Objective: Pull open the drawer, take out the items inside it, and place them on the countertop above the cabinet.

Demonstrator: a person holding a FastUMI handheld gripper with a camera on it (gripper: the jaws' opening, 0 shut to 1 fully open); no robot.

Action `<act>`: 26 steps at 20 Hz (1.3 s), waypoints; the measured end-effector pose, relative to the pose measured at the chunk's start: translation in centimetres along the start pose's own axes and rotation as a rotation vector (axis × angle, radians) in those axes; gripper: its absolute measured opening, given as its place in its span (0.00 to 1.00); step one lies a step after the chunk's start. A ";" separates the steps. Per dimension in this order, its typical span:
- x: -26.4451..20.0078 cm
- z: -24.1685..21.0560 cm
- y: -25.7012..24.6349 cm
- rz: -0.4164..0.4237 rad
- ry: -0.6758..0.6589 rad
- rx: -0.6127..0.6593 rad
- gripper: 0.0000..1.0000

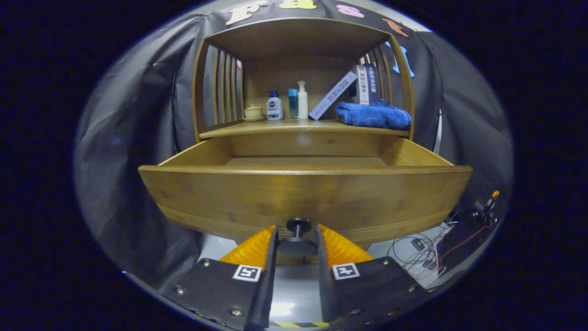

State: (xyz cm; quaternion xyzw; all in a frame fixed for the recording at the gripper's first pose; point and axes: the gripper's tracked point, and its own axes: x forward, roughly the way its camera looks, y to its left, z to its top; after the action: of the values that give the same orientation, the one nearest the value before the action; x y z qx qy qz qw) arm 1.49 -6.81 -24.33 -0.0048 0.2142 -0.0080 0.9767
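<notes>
My tool [296, 234] has its fingers spread either side of the knob [298, 226], not pinching it. The drawer [303, 193] stands open just ahead; I should back straight off, then lift above its front.

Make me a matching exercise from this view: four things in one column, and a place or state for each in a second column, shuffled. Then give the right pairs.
Things
1. drawer
2. drawer knob
3. blue towel
4. small lidded cup

Places or states
A. lies bunched on the countertop, in front of the leaning books
B. pulled out toward the camera
C. sits between the fingers of the gripper, which stand apart on either side of it
D. stands by the slatted side, beside the bottles

Pairs: 1-B, 2-C, 3-A, 4-D
</notes>
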 end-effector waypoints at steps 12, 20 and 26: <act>-0.2 7.2 2.6 -0.043 0.153 -0.007 1.00; 5.6 12.1 5.2 0.016 0.309 -0.094 1.00; 12.4 6.3 2.2 -0.085 0.582 -0.043 0.98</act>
State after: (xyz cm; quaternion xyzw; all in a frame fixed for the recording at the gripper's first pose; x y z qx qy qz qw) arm 15.40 -4.80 -23.87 -0.0321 0.4849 -0.0454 0.8728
